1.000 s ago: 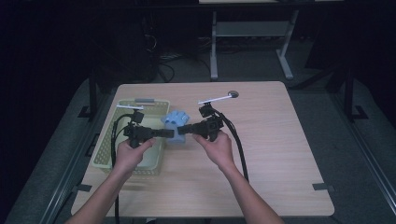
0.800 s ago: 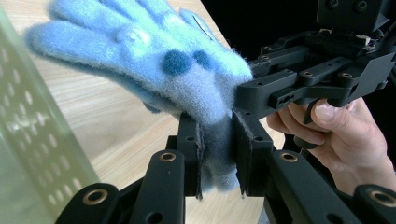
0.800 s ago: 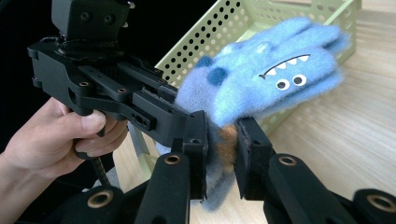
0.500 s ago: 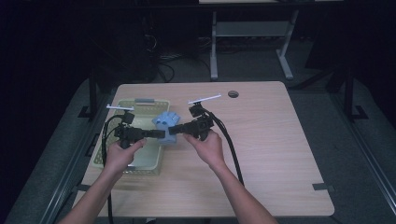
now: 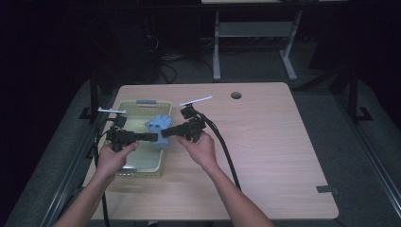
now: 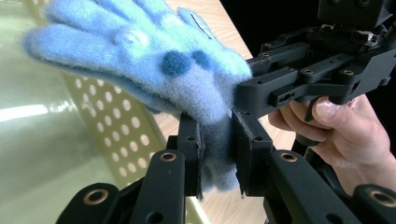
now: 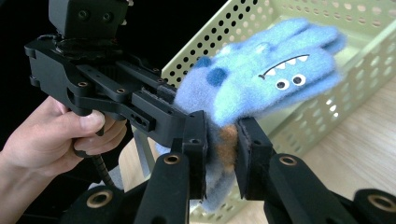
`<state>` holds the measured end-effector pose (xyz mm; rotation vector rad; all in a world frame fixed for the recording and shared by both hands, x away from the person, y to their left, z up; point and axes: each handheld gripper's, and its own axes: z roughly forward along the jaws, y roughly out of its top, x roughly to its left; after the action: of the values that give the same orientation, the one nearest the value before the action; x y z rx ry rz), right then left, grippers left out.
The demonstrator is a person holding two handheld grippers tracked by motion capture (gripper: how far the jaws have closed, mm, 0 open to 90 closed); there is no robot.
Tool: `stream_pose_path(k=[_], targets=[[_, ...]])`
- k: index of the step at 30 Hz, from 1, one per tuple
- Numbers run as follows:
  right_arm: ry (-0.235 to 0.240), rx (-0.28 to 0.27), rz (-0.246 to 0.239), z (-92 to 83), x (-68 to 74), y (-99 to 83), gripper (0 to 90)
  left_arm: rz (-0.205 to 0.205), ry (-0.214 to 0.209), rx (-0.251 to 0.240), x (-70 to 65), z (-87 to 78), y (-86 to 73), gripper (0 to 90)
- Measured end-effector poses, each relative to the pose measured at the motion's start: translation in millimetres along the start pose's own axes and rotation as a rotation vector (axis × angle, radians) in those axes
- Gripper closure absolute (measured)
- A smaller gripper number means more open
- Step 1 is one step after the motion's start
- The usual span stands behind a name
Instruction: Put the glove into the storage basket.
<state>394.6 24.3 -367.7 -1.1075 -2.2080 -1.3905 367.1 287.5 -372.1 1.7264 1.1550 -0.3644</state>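
Blue fuzzy monster glove (image 5: 160, 130), with stitched eyes and a toothy mouth, hangs over the right rim of the pale green perforated basket (image 5: 142, 166), pinched at its cuff from both sides: the left gripper (image 5: 152, 137) and the right gripper (image 5: 165, 133) each have their jaws clamped on the fabric. Inside, the basket shows only its bare floor. It sits on the left part of a light wooden table (image 5: 265, 156), whose right half lies open. Beyond the far edge, a dark room holds a metal desk frame (image 5: 250, 33).
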Motion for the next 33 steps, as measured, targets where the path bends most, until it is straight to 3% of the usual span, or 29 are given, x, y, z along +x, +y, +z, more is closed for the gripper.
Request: stream_pose_path(k=[19, 33], targets=[[0.024, 0.030, 0.010, 35.2, 3.4, 1.9, 74.6, -0.024, 0.032, 0.018, 22.0, -21.1, -9.1, 74.2], [0.029, 0.052, 0.024, 54.2, -0.1, 0.6, 72.5, -0.041, 0.073, 0.049, 32.3, -27.9, -12.2, 74.6]])
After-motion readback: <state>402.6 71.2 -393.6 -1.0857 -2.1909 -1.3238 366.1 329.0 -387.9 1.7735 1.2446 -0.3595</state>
